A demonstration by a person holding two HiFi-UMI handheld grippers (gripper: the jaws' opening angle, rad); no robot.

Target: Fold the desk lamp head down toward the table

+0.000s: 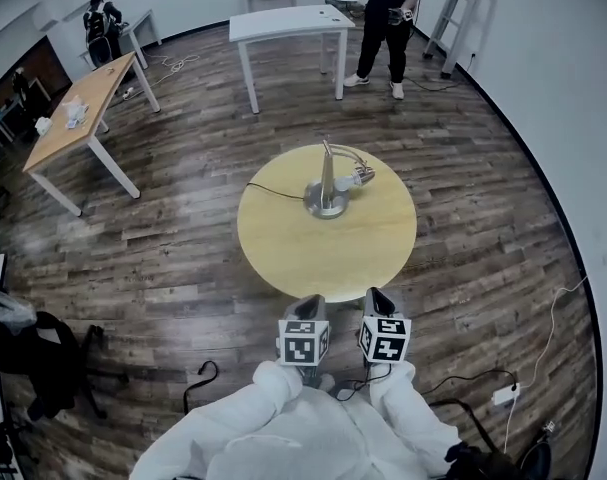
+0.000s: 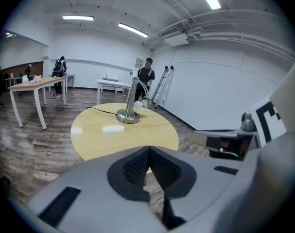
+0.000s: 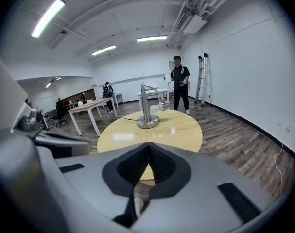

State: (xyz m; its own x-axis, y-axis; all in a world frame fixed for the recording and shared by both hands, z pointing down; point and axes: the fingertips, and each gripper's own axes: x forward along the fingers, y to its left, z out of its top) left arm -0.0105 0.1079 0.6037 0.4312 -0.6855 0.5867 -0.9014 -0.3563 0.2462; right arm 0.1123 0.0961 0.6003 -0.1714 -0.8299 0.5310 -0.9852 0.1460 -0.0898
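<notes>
Wood-plank floor, round yellow wooden table (image 1: 313,256) mid-frame; silver metal desk lamp (image 1: 327,186) on its upper part. Left gripper (image 1: 308,305) and right gripper (image 1: 378,298) bottom centre, jaws closed, empty.

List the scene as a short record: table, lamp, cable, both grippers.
table: round wooden table
lamp: desk lamp upright on the table's far half, metal base
lamp head: bulb hangs beside the post, above the tabletop
cable: black cable runs from base off the left edge
left gripper: shut, empty, short of the lamp
right gripper: shut, empty, short of the lamp
</notes>
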